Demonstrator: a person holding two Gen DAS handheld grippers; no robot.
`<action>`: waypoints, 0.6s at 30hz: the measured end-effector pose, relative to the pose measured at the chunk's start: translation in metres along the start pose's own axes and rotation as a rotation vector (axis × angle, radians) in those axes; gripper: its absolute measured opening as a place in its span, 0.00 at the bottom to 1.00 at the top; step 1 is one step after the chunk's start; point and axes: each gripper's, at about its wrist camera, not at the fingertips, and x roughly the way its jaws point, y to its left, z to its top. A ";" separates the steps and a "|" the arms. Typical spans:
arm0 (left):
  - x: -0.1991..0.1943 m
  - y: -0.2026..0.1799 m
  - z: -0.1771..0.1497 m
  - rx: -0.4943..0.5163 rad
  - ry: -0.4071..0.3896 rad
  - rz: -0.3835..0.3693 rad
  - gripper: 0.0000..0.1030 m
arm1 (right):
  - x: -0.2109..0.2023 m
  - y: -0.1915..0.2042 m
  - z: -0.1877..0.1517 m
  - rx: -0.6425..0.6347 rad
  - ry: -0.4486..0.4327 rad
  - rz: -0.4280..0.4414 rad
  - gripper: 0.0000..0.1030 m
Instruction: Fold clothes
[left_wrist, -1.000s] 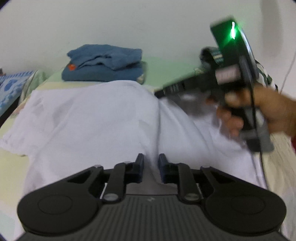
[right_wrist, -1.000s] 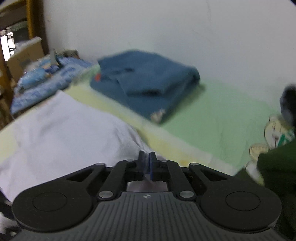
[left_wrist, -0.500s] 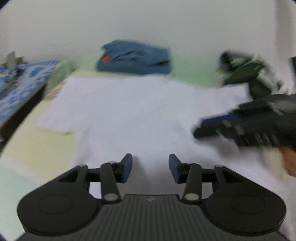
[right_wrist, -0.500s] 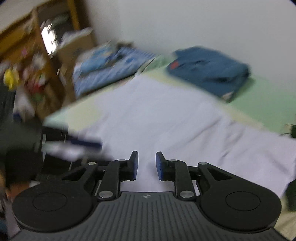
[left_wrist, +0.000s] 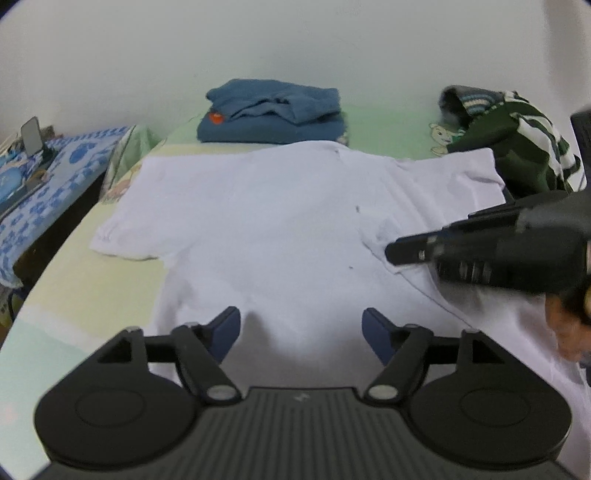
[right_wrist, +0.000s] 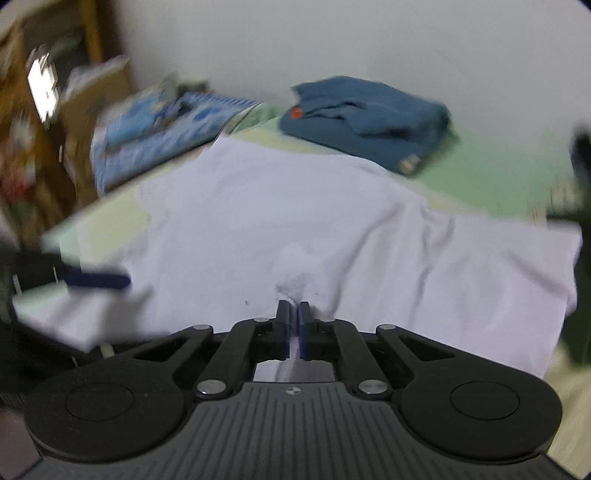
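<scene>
A white T-shirt (left_wrist: 280, 221) lies spread flat over the bed (left_wrist: 92, 280), which has a pale green and yellow sheet. Its collar points to the far side and its short sleeves reach out to the left and right.

The left gripper (left_wrist: 301, 332) hovers over the near hem of the shirt. Its jaws have just been opening and now stand wide apart, with nothing between the blue pads (left_wrist: 227, 330); only flat cloth shows below the gap.

The right gripper (right_wrist: 293, 325) has just closed, and its jaws are pressed together on a small pinch of the white T-shirt, which rises in a little crumpled peak right in front of the tips. In the left wrist view this gripper comes in from the right edge as a dark, blurred body held by a hand (left_wrist: 569, 325), with its tip over the shirt near the right sleeve.

At the far side of the bed, against the wall, sits a folded blue garment (left_wrist: 271, 110) with a small orange mark, just beyond the shirt's collar. At the far right lies a bunched dark green and white striped garment (left_wrist: 517, 140), touching the right sleeve. To the left of the bed is a surface under a blue patterned cloth (left_wrist: 40, 173)
</scene>
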 end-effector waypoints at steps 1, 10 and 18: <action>0.000 -0.002 -0.001 0.003 0.002 -0.002 0.83 | -0.006 -0.005 -0.002 0.066 -0.007 0.015 0.03; 0.001 -0.015 -0.001 0.034 0.016 -0.027 0.85 | 0.005 -0.050 -0.017 0.559 0.025 0.310 0.16; -0.004 -0.013 0.000 0.027 0.007 -0.021 0.90 | -0.017 -0.052 -0.019 0.539 -0.028 0.384 0.22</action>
